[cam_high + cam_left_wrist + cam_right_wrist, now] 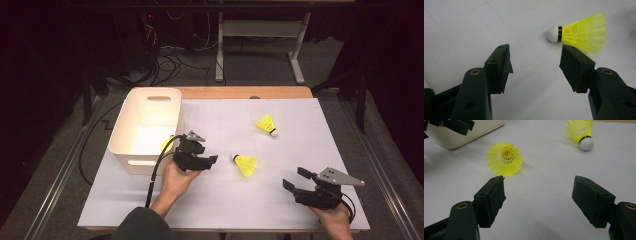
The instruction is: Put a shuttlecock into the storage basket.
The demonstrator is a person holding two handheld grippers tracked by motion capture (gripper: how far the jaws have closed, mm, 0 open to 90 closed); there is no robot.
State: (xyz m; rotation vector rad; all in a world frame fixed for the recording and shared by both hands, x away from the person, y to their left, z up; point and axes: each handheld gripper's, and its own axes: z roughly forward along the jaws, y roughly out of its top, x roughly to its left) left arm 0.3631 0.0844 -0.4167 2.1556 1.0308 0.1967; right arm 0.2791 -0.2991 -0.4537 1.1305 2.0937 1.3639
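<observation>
Near yellow plastic-mesh shuttlecock with white rounded cork [245, 164] [579, 33] [504, 159]: on its side mid-counter, just ahead of empty, wide-open left gripper [206, 162] [535, 66]. Very light, likely springy, crushable skirt; grip at firm cork. Right gripper [296, 178] [539, 195] likewise open, empty

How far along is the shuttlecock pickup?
Done: nothing visible in the white plastic bin. In hand: left gripper is open, lined up near the closer yellow plastic shuttlecock, not touching. Left: that one, plus the farther yellow shuttlecock. Right gripper open, empty.
</observation>
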